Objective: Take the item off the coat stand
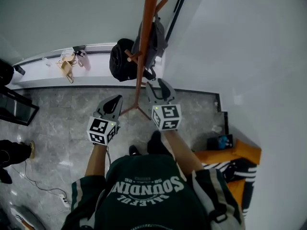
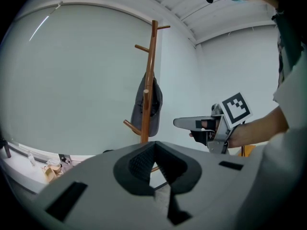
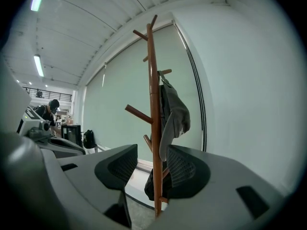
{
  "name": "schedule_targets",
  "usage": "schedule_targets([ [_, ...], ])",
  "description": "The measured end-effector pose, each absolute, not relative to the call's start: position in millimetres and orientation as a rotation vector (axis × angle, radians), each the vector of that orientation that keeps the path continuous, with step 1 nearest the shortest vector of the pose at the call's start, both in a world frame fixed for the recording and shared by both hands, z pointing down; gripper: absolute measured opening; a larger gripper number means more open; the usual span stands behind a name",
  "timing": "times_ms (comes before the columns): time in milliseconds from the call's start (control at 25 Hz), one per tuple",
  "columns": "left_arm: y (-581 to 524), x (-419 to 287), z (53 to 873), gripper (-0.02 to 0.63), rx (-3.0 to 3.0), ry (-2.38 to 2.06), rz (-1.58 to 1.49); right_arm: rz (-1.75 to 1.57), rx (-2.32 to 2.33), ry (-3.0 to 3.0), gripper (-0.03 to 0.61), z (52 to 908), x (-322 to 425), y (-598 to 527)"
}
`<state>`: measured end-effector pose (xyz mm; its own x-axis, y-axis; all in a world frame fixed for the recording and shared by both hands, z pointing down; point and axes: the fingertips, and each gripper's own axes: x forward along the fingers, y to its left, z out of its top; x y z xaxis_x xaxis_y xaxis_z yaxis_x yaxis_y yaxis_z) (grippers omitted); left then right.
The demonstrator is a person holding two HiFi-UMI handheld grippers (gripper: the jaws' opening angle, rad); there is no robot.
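Nothing is off the stand (image 1: 142, 56) yet. The grey cap (image 1: 157, 38) hangs from a high peg on the pole's right side, and a black bag (image 1: 122, 61) hangs lower on its left. Neither is touched, so the whole task is left: reach, grip, lift clear.

Both grippers are held out in front of the person, near the pole but apart from it. The right gripper (image 1: 158, 84) is the farther forward, just right of the pole and below the cap. It points up at the cap with its jaws wide and nothing between them; the pole only shows through the gap from behind. The left gripper (image 1: 115, 100) sits back and to the left, jaws closed together and empty.
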<state>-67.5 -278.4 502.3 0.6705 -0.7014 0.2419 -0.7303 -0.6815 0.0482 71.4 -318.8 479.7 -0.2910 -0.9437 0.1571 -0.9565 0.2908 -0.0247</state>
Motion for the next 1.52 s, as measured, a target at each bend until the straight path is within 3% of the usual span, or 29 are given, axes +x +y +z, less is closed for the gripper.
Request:
schedule_targets([
  [1120,-302,-110,512,0.002,2.618,-1.339,0.314,0.395,1.722,-2.336,0.201,529,66,-434],
  [1520,-302,-104,515,0.002,2.628,-1.324,0.319,0.387,1.733,-2.289,0.112,529,86,-435],
])
